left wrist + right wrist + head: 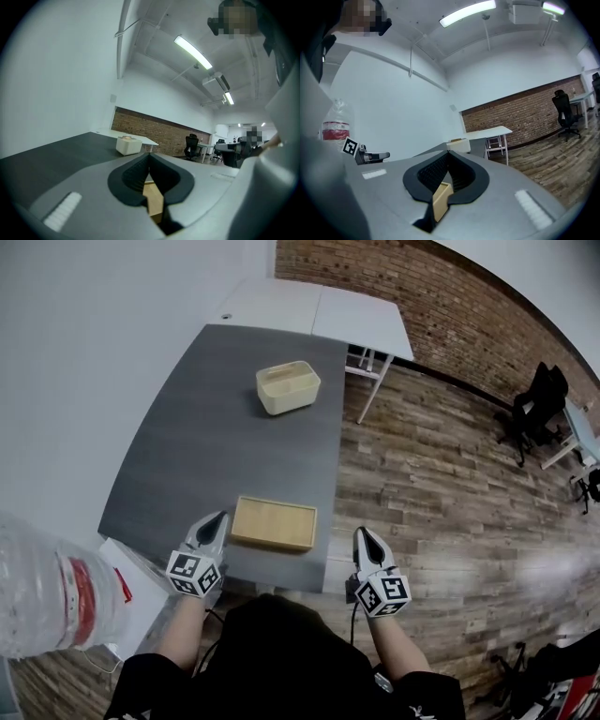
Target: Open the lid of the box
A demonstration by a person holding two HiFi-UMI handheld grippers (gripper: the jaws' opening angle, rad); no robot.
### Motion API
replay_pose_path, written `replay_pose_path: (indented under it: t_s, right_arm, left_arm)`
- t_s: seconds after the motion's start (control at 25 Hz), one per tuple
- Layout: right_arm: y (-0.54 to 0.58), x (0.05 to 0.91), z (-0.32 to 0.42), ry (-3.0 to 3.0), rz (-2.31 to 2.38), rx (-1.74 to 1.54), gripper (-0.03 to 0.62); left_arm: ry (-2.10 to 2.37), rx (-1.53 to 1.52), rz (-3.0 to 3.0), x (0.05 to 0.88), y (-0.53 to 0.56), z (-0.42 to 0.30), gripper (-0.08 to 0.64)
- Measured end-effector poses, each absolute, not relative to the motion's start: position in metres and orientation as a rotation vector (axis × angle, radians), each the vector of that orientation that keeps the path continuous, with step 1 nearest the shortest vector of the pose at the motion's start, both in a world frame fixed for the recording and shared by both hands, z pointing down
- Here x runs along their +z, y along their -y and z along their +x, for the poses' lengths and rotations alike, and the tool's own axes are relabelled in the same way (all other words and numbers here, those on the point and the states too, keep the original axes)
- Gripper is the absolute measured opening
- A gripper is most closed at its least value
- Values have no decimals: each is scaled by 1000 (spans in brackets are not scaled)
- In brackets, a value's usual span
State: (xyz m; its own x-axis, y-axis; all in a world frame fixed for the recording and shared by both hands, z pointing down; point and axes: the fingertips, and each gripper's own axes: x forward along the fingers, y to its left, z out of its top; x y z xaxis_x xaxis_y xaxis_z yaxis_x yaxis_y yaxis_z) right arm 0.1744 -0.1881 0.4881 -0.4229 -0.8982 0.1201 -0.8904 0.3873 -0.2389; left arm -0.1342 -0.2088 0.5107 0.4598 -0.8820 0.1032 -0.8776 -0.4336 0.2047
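A flat, light wooden box lies at the near edge of the dark grey table. My left gripper hovers just off the box's left end, jaws shut and empty. My right gripper is past the table's right edge, to the right of the box, also shut with nothing in it. In the left gripper view the shut gripper has the wooden box showing below its closed pads. In the right gripper view the wooden box sits beneath the shut gripper. A cream box stands farther back.
A large plastic water bottle stands at the near left beside a white stand. A white table adjoins the far end. Wooden floor lies to the right, with office chairs by the brick wall.
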Motion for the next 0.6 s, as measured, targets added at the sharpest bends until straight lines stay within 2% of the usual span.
replay_pose_path:
  t_s: [0.6]
  right_arm:
    - [230, 533, 143, -2663, -1683, -617, 3]
  left_arm:
    - [1435, 109, 2299, 580, 240, -137, 35]
